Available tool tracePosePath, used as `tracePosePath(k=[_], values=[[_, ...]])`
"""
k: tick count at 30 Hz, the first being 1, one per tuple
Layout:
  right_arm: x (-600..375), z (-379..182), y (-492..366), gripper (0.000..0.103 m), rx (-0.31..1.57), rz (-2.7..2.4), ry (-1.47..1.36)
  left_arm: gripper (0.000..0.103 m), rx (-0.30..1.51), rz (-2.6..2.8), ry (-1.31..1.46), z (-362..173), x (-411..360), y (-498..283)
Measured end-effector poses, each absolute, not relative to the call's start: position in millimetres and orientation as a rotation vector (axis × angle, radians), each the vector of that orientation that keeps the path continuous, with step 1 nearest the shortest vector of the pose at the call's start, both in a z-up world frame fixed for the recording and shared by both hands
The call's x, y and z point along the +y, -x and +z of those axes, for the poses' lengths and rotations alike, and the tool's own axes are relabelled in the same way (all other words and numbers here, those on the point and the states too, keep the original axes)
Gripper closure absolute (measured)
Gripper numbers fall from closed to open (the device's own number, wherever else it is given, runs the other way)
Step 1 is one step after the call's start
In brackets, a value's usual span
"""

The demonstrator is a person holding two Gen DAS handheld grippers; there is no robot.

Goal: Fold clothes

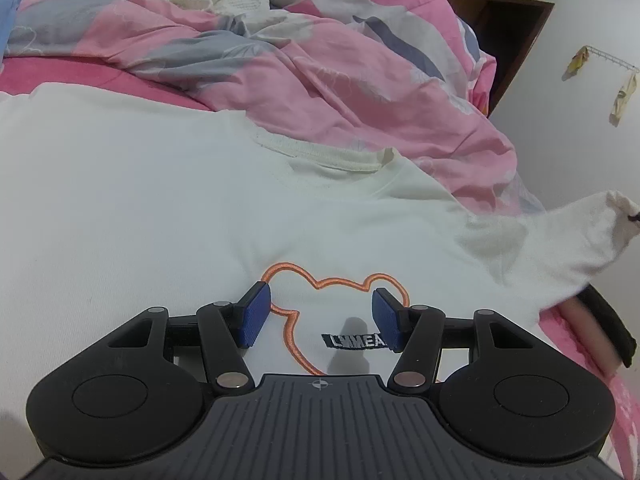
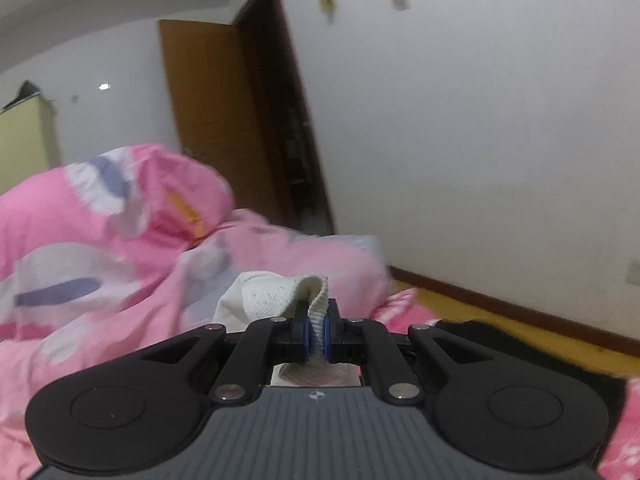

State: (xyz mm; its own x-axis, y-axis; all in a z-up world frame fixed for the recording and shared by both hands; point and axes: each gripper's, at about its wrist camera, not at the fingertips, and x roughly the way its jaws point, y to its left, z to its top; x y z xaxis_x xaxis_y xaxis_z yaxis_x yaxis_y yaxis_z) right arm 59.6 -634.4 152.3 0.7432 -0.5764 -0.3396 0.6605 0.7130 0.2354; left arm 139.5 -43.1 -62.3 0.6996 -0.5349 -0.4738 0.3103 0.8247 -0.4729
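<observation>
Two grippers: left gripper point(image 1: 318, 316) w/ jaws about half open, nothing gripped, over white sweatshirt point(image 1: 160, 208) laid flat on bed by pink duvet point(image 1: 340, 68). Right gripper point(image 2: 316, 334) clamped tight on ribbed cuff point(image 2: 316, 300), sleeve lifted.

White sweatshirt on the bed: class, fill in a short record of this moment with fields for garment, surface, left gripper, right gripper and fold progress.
garment: white sweatshirt, orange bear outline on the chest, front up
surface: bed, beside a rumpled pink quilt
left gripper: left gripper open above the chest print, pads not pinching cloth
right gripper: right gripper shut on the ribbed cuff, sleeve lifted off the bed
fold progress: body flat, right sleeve raised, not yet laid across
</observation>
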Motion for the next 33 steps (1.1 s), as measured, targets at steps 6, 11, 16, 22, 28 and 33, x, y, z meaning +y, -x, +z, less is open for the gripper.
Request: tracePosePath(k=[6,11,16,22,28,33], values=[[-676.3,146.9,-41.6,0.097,0.291,-0.774,-0.417,0.047,0.639,-0.486,0.382,-62.8,-42.5,-139.7],[-693.1,117.9,-37.8,0.097,0.336,-0.790,-0.442,0.047,0.639,-0.488,0.386,-63.6,-42.4,-139.8],[-712.6,85.7,-31.5,0.097,0.362,-0.825,-0.506,0.047,0.639,-0.489,0.388,-63.3,-42.4,-140.0],[-731.0,59.7,-2.1,0.092,0.330,-0.952,-0.584,0.047,0.640,-0.490,0.389,-63.2,-42.1,-140.3],[-721.6,75.3,37.3,0.090,0.201,-1.054,-0.558,0.047,0.641,-0.490,0.388,-63.1,-41.9,-140.7],[-652.3,82.7,-7.4,0.090,0.316,-0.715,-0.416,0.047,0.642,-0.490,0.388,-63.0,-41.9,-140.8]])
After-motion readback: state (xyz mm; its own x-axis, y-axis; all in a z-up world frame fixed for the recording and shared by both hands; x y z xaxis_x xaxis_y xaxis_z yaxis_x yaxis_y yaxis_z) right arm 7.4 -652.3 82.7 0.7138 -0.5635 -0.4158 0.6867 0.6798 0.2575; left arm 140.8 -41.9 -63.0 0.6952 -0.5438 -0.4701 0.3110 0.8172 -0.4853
